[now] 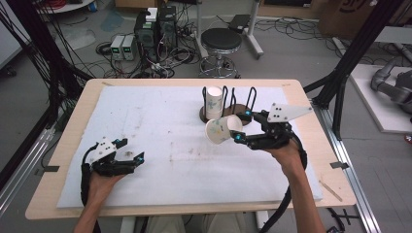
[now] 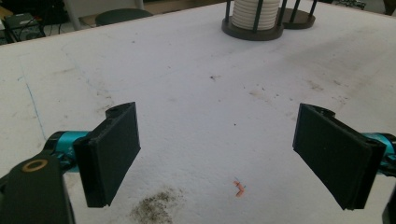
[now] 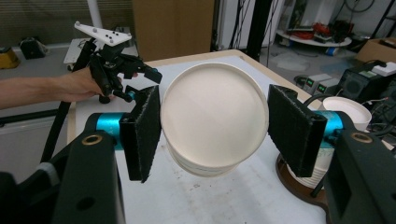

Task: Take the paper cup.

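Cup [image 1: 222, 129] is the thing in hand: a white paper one with faint pale markings on its side, lying tipped over in the air above the table [image 1: 68, 126], its base toward the left in the high view. In the right gripper view the cup [image 3: 214, 116] shows its flat round bottom, plain and off-white, with a raised rim ringing it.

Largest first: the table carries a white mat [image 1: 160, 141] over most of its top, scuffed and speckled with dark marks. Toward the far right of the mat stands a dark round rack [image 1: 228, 104] with upright wire posts, and another white cup [image 1: 213, 102] sits upright inside it. The held cup hangs just in front of that rack.

Right gripper [image 1: 241, 127] is clamped on the held cup, one black pad against each side of its wall. Left gripper [image 1: 130, 149] rests low at the near left of the mat, well apart from the cups, its jaws spread with nothing between them. A small orange scrap [image 2: 239, 187] lies on the mat between those jaws.
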{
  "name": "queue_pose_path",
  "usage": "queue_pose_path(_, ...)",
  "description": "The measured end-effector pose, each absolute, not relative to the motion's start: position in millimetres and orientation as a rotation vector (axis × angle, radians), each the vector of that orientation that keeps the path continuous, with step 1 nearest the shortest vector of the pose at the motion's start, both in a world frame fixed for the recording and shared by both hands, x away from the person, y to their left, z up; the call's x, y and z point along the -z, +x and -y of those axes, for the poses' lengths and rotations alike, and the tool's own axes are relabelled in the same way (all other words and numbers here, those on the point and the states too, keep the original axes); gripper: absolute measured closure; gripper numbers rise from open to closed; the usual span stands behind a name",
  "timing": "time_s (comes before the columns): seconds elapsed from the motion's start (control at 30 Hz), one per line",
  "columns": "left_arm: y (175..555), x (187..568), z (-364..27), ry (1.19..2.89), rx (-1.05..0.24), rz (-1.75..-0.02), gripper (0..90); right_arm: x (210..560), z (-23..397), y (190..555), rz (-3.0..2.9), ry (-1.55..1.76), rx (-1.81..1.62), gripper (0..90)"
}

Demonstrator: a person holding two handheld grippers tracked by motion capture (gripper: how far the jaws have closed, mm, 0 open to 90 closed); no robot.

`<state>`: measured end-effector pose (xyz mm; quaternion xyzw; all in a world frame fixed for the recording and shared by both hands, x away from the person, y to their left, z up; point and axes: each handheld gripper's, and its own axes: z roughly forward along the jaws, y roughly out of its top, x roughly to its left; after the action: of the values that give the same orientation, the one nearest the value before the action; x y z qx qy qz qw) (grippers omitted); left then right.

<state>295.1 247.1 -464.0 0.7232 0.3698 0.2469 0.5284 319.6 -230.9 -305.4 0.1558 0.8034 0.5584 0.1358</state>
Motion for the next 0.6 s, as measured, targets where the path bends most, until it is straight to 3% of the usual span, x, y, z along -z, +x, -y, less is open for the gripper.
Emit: queue_pose_path(0.6,295,464,-247,1.722,-0.588,-0.891,14.6,334,226,306,-2.330,0.434,-1.636,38.3)
